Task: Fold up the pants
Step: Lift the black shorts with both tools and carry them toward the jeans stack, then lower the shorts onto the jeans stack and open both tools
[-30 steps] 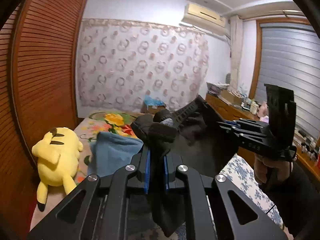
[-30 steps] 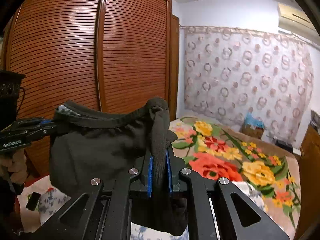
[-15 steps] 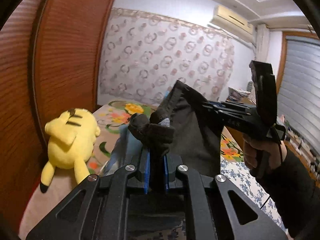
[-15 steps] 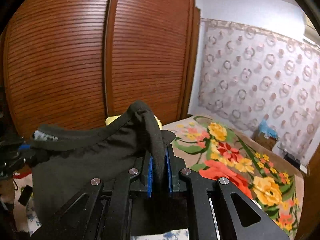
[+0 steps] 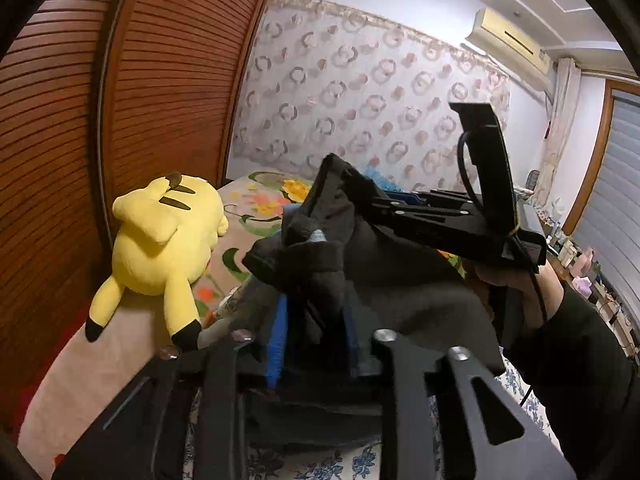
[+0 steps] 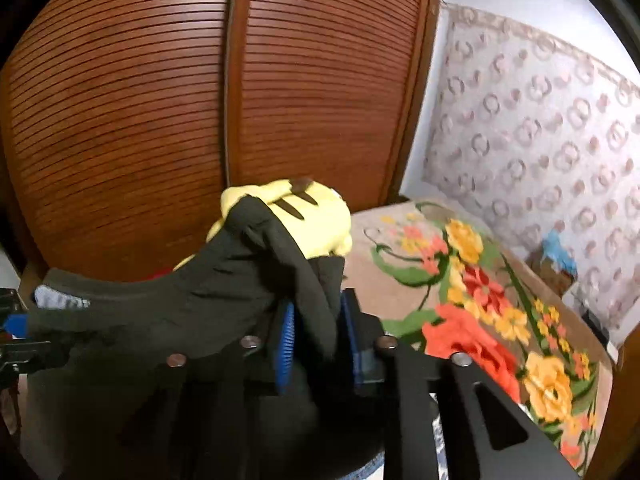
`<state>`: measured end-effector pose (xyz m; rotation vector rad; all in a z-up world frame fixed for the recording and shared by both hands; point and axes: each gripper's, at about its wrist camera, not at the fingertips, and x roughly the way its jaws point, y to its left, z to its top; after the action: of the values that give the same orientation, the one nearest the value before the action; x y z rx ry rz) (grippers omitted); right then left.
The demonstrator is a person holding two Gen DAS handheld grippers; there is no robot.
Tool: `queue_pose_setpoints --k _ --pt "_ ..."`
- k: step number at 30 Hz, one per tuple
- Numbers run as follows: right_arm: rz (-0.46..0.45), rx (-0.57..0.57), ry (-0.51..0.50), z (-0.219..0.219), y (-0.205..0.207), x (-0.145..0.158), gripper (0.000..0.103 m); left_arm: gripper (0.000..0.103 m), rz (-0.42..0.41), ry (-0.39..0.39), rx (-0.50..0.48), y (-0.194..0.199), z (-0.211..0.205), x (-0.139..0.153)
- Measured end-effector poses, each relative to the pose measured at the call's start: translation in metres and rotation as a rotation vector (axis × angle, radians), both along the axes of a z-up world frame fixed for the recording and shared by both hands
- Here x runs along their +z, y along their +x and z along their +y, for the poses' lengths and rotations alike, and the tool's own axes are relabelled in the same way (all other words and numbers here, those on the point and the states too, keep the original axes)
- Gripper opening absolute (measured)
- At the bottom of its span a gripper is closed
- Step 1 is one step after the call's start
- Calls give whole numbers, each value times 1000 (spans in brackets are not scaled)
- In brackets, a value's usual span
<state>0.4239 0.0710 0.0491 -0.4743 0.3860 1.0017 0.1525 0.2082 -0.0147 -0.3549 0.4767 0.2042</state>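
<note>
Since the earlier frames: both grippers have swung toward the wardrobe side and dipped, and the pads, then pinched tight on cloth, now stand parted.

Left wrist view. Left gripper (image 5: 314, 320): jaws opening, blue pads apart, a bunched fold of the pants (image 5: 400, 284) between them but no longer squeezed. The cloth looks to be let go so that it drops as a fold, judging by both releases coming together. Pants are black, soft, fleecy knit, thick at the hem; they hang in a heap between the two tools, above the bed (image 5: 96, 376). Right gripper (image 5: 372, 204) reaches in from the right, a sleeved hand (image 5: 516, 292) beneath it, its tip buried in the waistband edge. Plush (image 5: 164, 240): yellow, rounded, lying against the slatted wardrobe (image 5: 132, 92).

Right wrist view. Right gripper (image 6: 318, 334): jaws opening, ribbed blue pads clear of the black fold that stands between them. Pants (image 6: 160, 320) stretch leftward as a taut band; a grey label shows at the far end. Behind: plush (image 6: 320, 220), floral blanket (image 6: 472, 320), ring-patterned curtain (image 6: 540, 120).
</note>
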Motion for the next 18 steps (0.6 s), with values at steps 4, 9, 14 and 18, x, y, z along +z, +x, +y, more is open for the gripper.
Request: queue_pose_setpoints --k 4,9,14,18 --pt "13 -32 59 -13 8 18 38 45 -24 33 -1 -5 1 13" --pt "-19 -57 147 -35 1 43 40 47 -75 83 -18 -8 -2 37" --pt "82 25 181 -48 -1 39 40 47 -7 99 -96 13 -15 32" --pt "121 28 144 -53 13 18 40 47 72 92 -140 24 -27 10"
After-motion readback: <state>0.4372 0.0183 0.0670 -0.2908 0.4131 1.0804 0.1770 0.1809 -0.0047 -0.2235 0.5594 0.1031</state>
